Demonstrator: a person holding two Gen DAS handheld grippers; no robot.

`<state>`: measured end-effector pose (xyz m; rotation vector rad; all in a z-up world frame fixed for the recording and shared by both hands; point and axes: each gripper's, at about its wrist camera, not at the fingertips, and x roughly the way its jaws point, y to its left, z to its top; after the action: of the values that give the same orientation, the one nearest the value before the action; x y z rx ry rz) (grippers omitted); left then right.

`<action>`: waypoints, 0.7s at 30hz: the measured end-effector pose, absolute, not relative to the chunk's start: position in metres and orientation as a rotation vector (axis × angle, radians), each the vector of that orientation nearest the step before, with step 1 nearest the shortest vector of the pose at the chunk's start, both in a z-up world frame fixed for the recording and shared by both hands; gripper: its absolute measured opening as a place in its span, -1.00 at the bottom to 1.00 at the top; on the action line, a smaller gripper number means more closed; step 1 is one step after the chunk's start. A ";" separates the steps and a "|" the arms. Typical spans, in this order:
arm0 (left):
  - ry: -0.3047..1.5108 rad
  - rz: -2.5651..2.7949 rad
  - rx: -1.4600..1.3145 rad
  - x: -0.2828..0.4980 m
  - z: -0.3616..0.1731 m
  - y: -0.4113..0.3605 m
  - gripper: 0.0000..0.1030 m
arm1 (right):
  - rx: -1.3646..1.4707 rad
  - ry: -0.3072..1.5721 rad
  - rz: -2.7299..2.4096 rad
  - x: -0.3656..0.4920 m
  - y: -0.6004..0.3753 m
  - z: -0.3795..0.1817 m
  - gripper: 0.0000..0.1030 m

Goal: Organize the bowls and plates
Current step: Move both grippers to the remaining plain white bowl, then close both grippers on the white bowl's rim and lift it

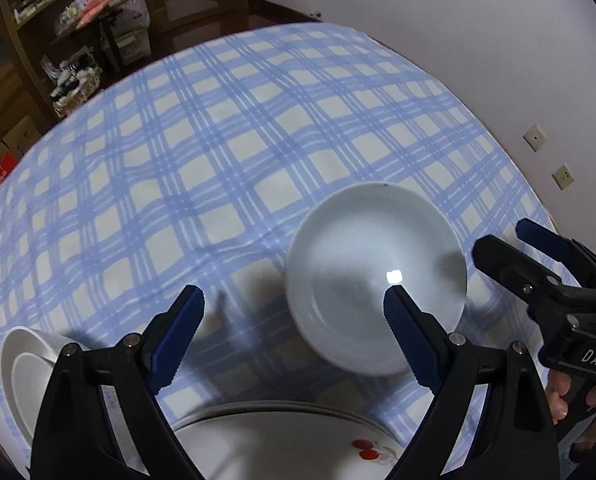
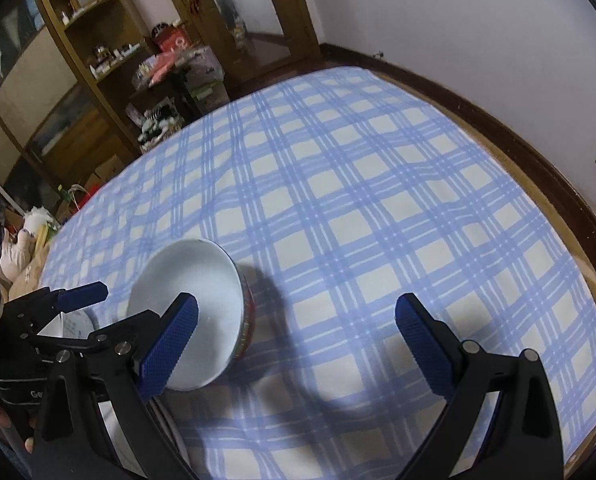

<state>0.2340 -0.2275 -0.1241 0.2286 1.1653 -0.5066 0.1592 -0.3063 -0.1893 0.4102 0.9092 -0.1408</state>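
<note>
A pale bowl (image 1: 374, 276) with a red patterned outside stands on the blue checked tablecloth (image 1: 217, 152). It also shows in the right wrist view (image 2: 193, 312). My left gripper (image 1: 293, 316) is open and empty, its right finger over the bowl's near rim. A white plate (image 1: 281, 440) with a red cherry print lies right under it. A white bowl (image 1: 29, 376) sits at the lower left. My right gripper (image 2: 298, 324) is open and empty, just right of the bowl; it shows in the left wrist view (image 1: 510, 248).
The tablecloth (image 2: 378, 200) covers a round table with a dark wooden rim (image 2: 546, 184) near a white wall. Wooden shelves (image 2: 57, 80) and cluttered boxes stand beyond the far edge.
</note>
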 end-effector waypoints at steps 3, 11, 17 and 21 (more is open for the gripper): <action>1.187 -0.503 0.238 0.235 -0.132 -0.231 0.75 | 0.410 0.915 -0.135 0.162 -0.306 -0.193 1.00; 1.255 -0.520 0.254 0.236 -0.151 -0.240 -0.33 | 0.434 0.973 -0.081 0.172 -0.301 -0.209 0.05; 1.260 -0.524 0.203 0.239 -0.153 -0.239 -0.62 | 0.439 1.007 -0.014 0.176 -0.291 -0.218 -0.67; 1.253 -0.526 0.184 0.240 -0.152 -0.240 -0.66 | 0.401 1.010 -0.007 0.176 -0.281 -0.218 -0.75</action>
<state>0.2398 -0.2398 -0.1525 0.1836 1.2529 -0.5261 0.1764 -0.2806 -0.2181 0.4009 1.0100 -0.0067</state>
